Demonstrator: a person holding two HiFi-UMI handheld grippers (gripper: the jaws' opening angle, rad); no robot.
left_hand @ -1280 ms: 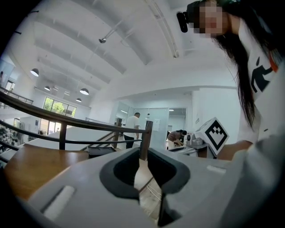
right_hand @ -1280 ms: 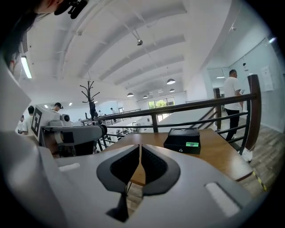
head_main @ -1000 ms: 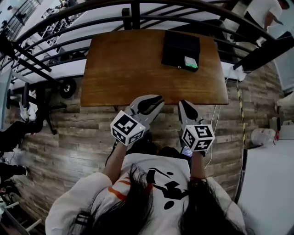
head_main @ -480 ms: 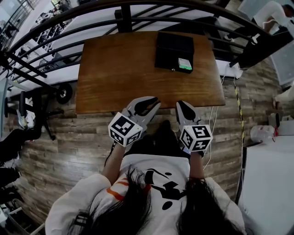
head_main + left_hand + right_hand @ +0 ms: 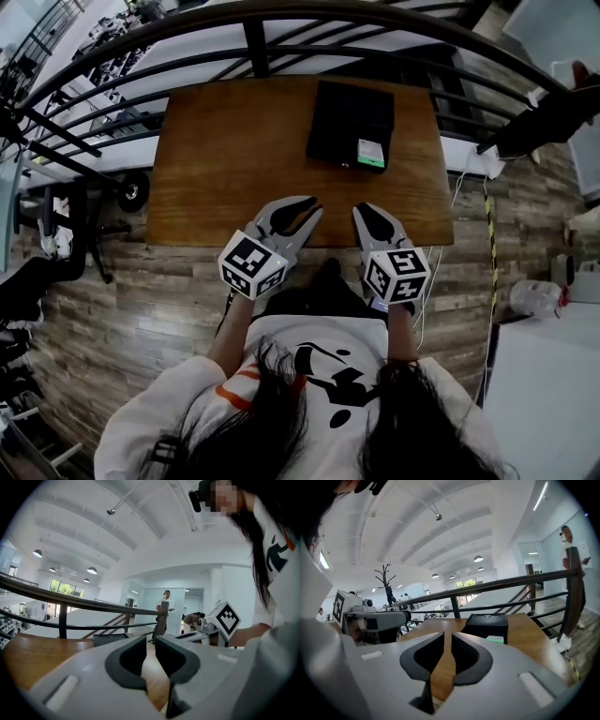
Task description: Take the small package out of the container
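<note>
Head view: left claw (image 5: 307,208), right claw (image 5: 361,212) closed, empty, over table (image 5: 234,150) edge; package (image 5: 372,152) in container (image 5: 347,117) beyond.

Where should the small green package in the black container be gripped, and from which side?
Likely from above, pinching the package across its narrower width: it lies flat in the near right corner of the container, whose edges crowd its near and right sides.

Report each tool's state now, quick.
Left tool: closed, jaws all but touching, holding nothing.
Right tool: closed, jaws all but touching, holding nothing.
</note>
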